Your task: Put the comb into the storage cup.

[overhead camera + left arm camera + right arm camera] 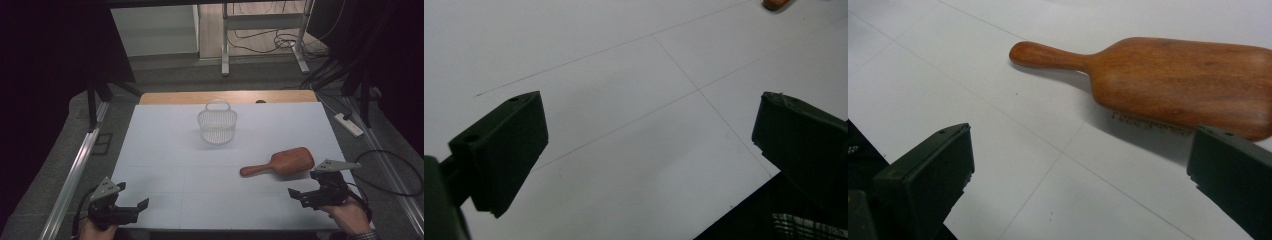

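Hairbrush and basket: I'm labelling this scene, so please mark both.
hairbrush (291,161), high view, on its wooden back.
basket (217,131), high view, on its front mesh wall.

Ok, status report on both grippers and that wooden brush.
Left gripper open, empty, near table edge. Right gripper open, just short of wooden brush. Brush bristles-down, untouched. Basket far off; nothing between.

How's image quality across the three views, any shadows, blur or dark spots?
High view: dim, edges fall to black, white table evenly lit, basket sharp. Right gripper view: wooden brush sharp, soft shadow under its near edge, jaws blurred and dark. Left gripper view: soft, jaws near-black silhouettes, table seams faint; no glare.
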{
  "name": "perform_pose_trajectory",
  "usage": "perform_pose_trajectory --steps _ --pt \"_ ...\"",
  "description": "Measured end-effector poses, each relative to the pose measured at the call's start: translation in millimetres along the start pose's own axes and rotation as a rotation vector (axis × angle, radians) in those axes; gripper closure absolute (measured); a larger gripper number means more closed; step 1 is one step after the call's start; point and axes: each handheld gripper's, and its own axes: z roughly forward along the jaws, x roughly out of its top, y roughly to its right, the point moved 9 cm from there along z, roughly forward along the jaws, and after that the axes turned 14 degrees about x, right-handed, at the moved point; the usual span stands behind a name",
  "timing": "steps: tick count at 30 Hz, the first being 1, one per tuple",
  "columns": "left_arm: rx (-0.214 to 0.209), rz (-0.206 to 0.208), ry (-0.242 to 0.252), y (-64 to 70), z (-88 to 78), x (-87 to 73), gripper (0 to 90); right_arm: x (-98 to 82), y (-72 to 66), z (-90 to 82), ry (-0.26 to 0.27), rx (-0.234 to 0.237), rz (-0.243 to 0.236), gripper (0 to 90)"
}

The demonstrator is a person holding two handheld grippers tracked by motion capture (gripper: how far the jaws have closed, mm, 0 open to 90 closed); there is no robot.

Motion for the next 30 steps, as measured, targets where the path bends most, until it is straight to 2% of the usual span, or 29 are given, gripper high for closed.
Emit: perform_pose_trajectory --steps 8,20,30 --pt "-0.003 0.005 -0.003 0.2 0.2 -0.2 2.5 8.8 -1.2 9.5 0.005 0.012 -0.017 0.0" --pt "-0.004 0.006 -0.005 0.2 0.3 -0.3 2.6 17.0 -0.2 23.5 -0.033 0.019 -0.018 0.0" --pt "-0.011 0.001 -0.005 0.2 0.5 -0.1 2.6 24.1 -1.7 33.1 -0.054 0.032 -0.037 0.0"
